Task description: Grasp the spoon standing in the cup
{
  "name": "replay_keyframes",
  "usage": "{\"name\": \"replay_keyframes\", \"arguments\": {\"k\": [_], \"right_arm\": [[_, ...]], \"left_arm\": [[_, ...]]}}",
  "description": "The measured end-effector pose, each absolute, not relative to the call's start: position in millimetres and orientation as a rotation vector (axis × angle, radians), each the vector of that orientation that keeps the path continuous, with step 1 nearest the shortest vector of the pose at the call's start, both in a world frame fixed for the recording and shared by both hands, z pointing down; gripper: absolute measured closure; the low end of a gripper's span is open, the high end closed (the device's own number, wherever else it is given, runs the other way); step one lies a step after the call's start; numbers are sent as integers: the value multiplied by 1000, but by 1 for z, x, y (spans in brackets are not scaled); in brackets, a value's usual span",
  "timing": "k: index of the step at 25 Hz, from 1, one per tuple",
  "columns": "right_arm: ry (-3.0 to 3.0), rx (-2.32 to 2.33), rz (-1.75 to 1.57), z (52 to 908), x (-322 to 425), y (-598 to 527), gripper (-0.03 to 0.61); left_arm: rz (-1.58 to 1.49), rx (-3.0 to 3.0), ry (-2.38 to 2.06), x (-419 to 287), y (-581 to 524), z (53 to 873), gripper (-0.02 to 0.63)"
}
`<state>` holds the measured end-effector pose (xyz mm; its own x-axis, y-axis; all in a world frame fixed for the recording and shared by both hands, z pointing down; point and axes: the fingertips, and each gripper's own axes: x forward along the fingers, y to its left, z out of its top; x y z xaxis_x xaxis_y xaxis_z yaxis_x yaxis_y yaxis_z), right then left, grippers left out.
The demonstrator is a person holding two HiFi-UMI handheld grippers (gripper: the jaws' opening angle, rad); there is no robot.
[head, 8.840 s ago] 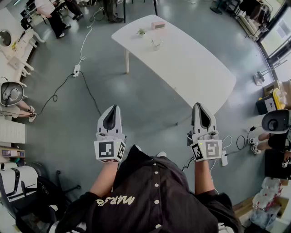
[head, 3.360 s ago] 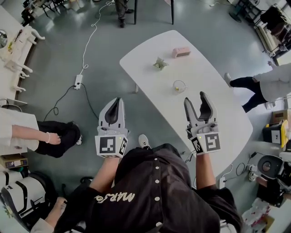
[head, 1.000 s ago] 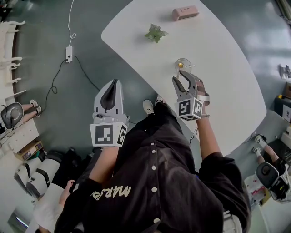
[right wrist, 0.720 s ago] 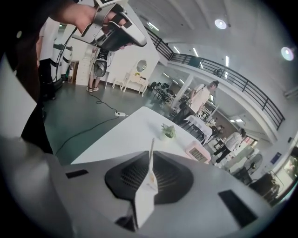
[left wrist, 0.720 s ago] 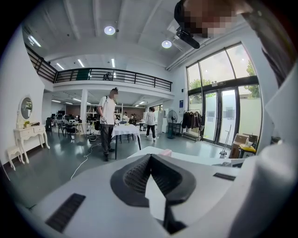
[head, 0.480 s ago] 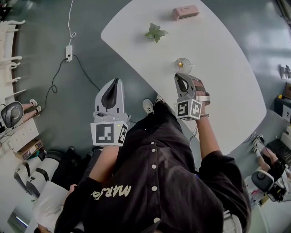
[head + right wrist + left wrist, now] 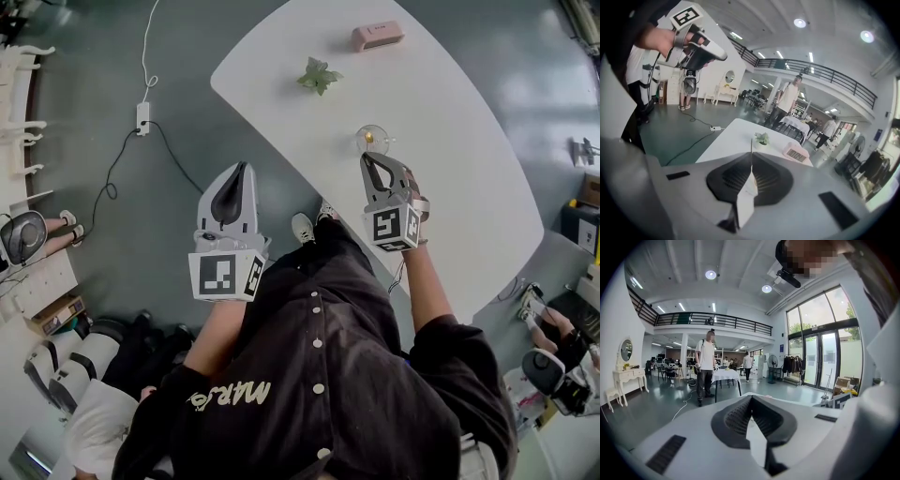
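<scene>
- Near the tabletop's near long edge, about midway along it, a clear round glass cup (image 7: 373, 141) stands upright on the white, round-cornered tabletop (image 7: 450, 141).
- The thin, straight-handled spoon (image 7: 751, 151) stands in that cup. In the right gripper view its slim handle rises straight up out of the seam where the jaws meet.
- The right claw (image 7: 367, 161), white-shelled with black ribbed pads, has just been closing. Its jaws are now pinched together on the spoon handle.
- In the head view the right claw's tip sits at the cup's near rim, pointing away from the person and angled downward.
- In the right gripper view the cup itself is hidden beneath the claw.
- The left claw (image 7: 241, 169) is off the tabletop, over the grey floor (image 7: 112, 244) beside the near long edge. Its jaws are pressed together with nothing between them.
- A small green leafy plant (image 7: 319, 75) sits toward the tabletop's far left edge, well apart from the cup.
- A pink rectangular block with a dark display face (image 7: 378, 36) lies close to the tabletop's far edge, beyond the plant.
- A white power strip (image 7: 142, 117) lies on the floor, on its cable.
</scene>
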<state>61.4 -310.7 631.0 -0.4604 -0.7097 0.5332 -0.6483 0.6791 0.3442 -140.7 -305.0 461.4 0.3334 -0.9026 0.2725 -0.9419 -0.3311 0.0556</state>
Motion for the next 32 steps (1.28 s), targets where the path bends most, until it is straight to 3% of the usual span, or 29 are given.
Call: {"name": "replay_keyframes", "arguments": {"k": [9,32], "right_arm": [[-2371,1181,78,569,70,-317,568],[-2563,1576,-49,384,92,-307,568]], "left_arm": [[204,2437,-1686,-137,-301,438,603],[20,2599,-1747,-138,-299,367,603]]}}
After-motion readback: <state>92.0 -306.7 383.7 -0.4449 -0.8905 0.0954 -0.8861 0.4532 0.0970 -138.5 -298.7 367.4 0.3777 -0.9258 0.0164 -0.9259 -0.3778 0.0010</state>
